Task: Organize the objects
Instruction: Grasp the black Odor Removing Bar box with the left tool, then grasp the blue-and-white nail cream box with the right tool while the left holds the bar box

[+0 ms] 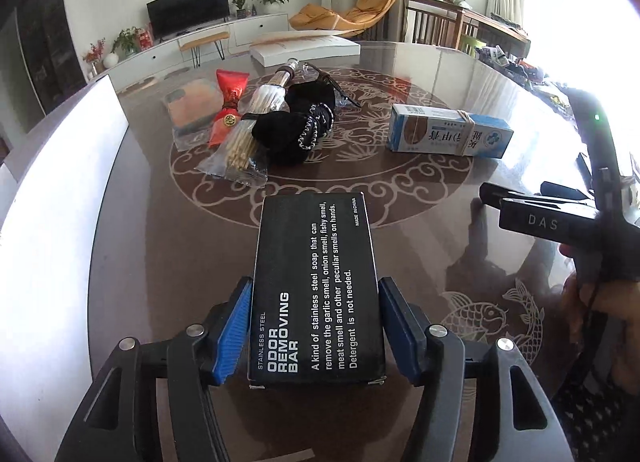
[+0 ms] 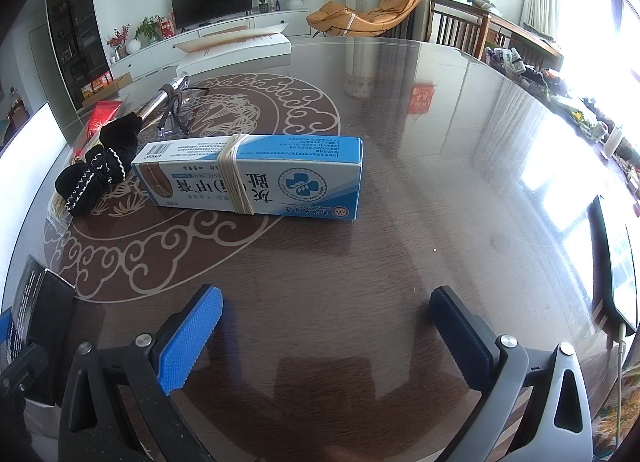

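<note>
Black box: the odor-removing bar box (image 1: 316,290) sits between the left gripper (image 1: 316,326) pads, long axis running straight ahead from the jaws, low over the surface (image 1: 420,190).
Left jaws: closed on the box's two long sides.
Blue box: the string-tied blue carton (image 2: 256,176) lies ahead and slightly left of the right gripper (image 2: 324,336), long axis crosswise to it.
Right jaws: wide apart, holding nothing.
Nearer hand: the right, by my judgement.
Pile: black pouch (image 1: 298,130) and stick bundle (image 1: 244,142) lie beyond, left.
</note>
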A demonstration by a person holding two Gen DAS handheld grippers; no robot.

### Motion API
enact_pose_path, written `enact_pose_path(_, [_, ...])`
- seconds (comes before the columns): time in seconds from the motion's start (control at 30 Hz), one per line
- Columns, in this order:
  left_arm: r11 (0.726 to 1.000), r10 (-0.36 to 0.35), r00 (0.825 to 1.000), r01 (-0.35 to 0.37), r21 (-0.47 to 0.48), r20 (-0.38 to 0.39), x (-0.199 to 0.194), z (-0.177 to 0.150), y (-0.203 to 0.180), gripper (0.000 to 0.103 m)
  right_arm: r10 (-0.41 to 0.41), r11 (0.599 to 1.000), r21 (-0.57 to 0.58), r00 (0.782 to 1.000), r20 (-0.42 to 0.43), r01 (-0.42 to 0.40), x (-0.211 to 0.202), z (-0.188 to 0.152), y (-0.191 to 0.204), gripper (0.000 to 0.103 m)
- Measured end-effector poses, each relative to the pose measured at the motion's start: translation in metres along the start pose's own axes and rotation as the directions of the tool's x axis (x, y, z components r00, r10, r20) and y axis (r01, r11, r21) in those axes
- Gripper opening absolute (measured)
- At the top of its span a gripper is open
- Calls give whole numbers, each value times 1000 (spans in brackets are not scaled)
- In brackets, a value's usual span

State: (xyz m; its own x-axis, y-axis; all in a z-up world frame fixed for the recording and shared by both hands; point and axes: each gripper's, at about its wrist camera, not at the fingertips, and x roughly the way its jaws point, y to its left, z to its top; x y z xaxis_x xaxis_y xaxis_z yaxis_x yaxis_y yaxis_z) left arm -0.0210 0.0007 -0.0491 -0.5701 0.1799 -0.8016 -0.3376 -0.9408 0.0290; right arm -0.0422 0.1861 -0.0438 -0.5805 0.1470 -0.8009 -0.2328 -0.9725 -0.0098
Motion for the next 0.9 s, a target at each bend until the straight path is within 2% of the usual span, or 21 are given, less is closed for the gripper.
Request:
enact_pose_path(0.07, [999,38,999,-38,28,4,6,3,0,83,0,1000,0,1000,0,0,0,0,0,103])
enact_pose_path(0.1, [998,47,999,-47,36,-1,12,7,1,85,0,1000,0,1000,0,0,0,0,0,103])
enact_pose_path(0.2, [999,50,999,-50,16,-15,30,15,7,87,2,1000,1,1000,1,-2,0,0,0,103])
enact_pose_path(0.3, [997,17,1000,-19,-68,-19,39,17,22,91,3,1000,0,1000,0,-3,0,0,0,103])
enact_pose_path(0.43, [995,35,999,-37,-89,-23,44,17,26,98,22,1000,-9,1000,-10,-22,-5,0,-2,103])
enact_pose_path(0.5, [995,37,999,-39,-94,-20,44,17,26,99,25,999,-37,999,34,-24,-18,9,-4,103])
enact_pose_path(0.53, [995,38,999,-40,-95,-20,44,17,25,99,31,994,-104,996,84,-22,-28,17,0,103])
enact_pose_path(0.6, [995,37,999,-39,-94,-21,45,17,25,100,39,957,-290,991,128,0,-37,41,11,103])
enact_pose_path(0.63, [995,33,999,-35,-93,-23,45,17,25,101,74,924,-380,993,93,-34,-35,55,17,103])
enact_pose_path(0.7, [996,26,999,-28,-85,-30,46,18,24,103,148,850,-505,988,-48,-151,-21,76,30,103])
enact_pose_path(0.77, [996,21,999,-24,-86,-30,47,19,25,103,155,790,-573,976,-153,-216,-2,86,40,103])
enact_pose_path(0.8, [996,20,999,-23,-87,-30,46,19,25,103,145,769,-594,969,-198,-236,9,86,45,98])
enact_pose_path(0.83, [996,20,999,-22,-87,-29,45,19,25,103,153,751,-599,956,-251,-277,18,86,50,80])
enact_pose_path(0.87, [996,20,999,-22,-87,-29,45,19,24,103,169,742,-589,940,-296,-319,24,82,53,67])
enact_pose_path(0.9, [996,20,999,-23,-87,-29,45,19,24,103,189,746,-565,926,-328,-353,28,81,54,38])
